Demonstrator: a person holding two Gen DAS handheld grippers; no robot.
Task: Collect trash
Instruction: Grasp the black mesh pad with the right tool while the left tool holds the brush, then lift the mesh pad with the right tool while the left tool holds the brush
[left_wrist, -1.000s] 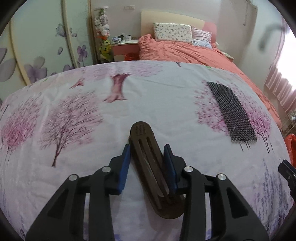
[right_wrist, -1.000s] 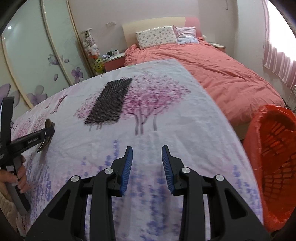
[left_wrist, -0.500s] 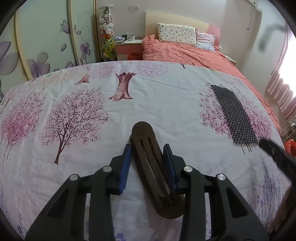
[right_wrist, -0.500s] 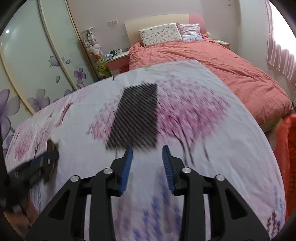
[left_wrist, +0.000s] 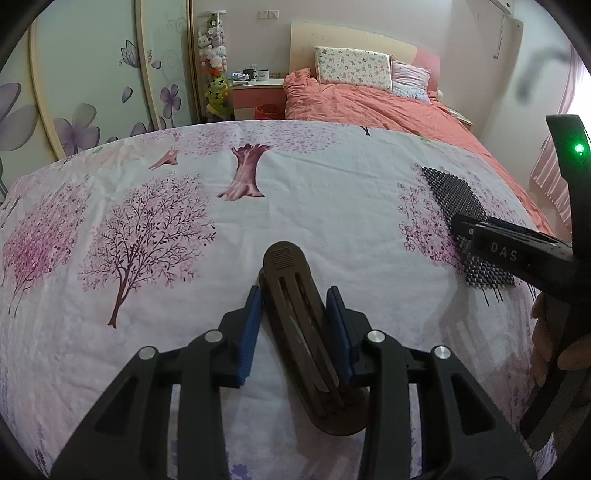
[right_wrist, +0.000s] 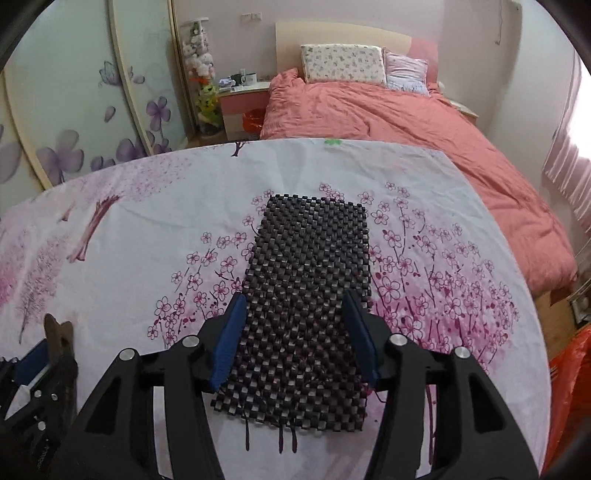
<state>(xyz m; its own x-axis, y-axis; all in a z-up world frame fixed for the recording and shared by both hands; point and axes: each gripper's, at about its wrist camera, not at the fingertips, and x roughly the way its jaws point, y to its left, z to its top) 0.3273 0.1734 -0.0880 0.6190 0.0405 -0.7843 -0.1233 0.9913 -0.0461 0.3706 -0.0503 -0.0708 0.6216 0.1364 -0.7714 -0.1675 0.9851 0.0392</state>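
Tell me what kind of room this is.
A bedroom, most likely: a bed with a coral duvet and pillows stands at the back, a bedside table next to it, and flower-painted sliding wardrobe doors line the wall.

Clip (left_wrist: 295, 317) lies on the sheet-covered surface (left_wrist: 314, 192) near its front edge, left of the beaded mat (right_wrist: 306, 310). Mat sits toward the right edge. Bed (right_wrist: 406, 122) stands behind the far edge.

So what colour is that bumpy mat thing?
The woven mat is black, a checkered weave; clearest in the right wrist view.
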